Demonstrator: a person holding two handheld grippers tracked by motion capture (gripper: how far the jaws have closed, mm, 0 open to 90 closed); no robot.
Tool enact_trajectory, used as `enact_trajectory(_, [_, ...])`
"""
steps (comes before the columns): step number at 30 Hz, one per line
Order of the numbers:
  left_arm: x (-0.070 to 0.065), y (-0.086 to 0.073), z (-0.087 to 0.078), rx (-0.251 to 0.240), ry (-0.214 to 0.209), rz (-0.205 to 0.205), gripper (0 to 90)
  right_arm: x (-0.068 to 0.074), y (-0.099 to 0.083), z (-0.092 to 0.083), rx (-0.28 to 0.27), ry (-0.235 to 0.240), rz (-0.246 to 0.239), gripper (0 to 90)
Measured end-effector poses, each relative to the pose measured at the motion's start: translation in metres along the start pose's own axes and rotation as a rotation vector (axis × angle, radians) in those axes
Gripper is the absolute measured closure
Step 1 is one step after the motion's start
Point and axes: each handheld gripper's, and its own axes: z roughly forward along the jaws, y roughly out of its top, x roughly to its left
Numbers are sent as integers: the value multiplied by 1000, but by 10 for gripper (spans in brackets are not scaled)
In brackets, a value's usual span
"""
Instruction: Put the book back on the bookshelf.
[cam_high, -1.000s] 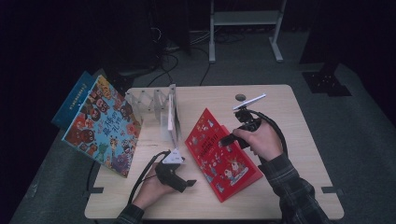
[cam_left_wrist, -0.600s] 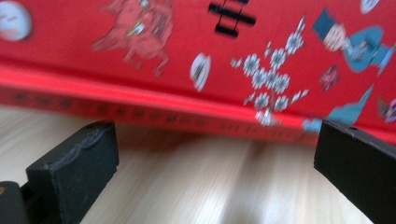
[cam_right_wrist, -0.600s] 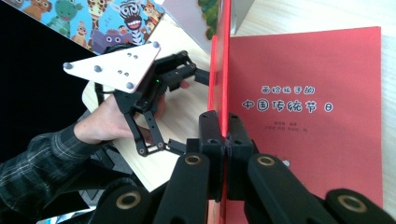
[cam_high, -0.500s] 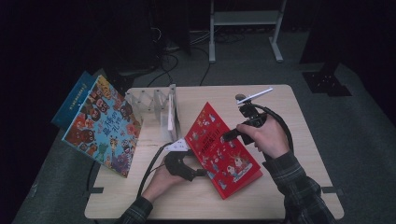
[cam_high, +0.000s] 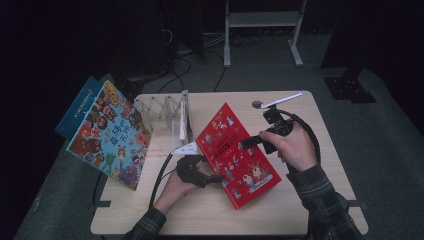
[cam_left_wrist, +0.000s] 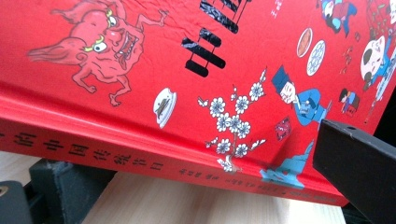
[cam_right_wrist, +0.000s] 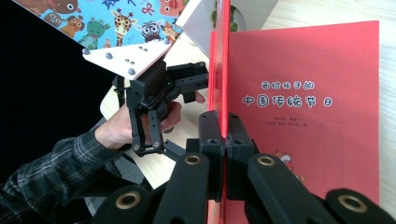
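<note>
Right gripper (cam_right_wrist: 223, 140) jaws pinch the red book's (cam_high: 235, 150) open front cover, a thin, stiff board; left gripper (cam_high: 212, 178) jaws straddle the spine, grip unclear. Glossy hardback, hefty, mid-worktop (cam_high: 280, 210): better clamp near the spine.

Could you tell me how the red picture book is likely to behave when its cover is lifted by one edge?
The red book looks like a hardback, so its cover should stay stiff rather than droop where the right hand-held gripper pinches it. The glossy surface could slip. The visible title page suggests the cover may swing open alone.
</note>
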Motion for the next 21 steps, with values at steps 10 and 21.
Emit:
enact_trajectory(10, [3, 11, -15, -111, -30, -4, 73, -2, -8, 1, -64, 70, -42, 877])
enact_trajectory(21, [4, 18, -30, -126, 27, 18, 220, -12, -22, 6, -131, 135, -137, 875])
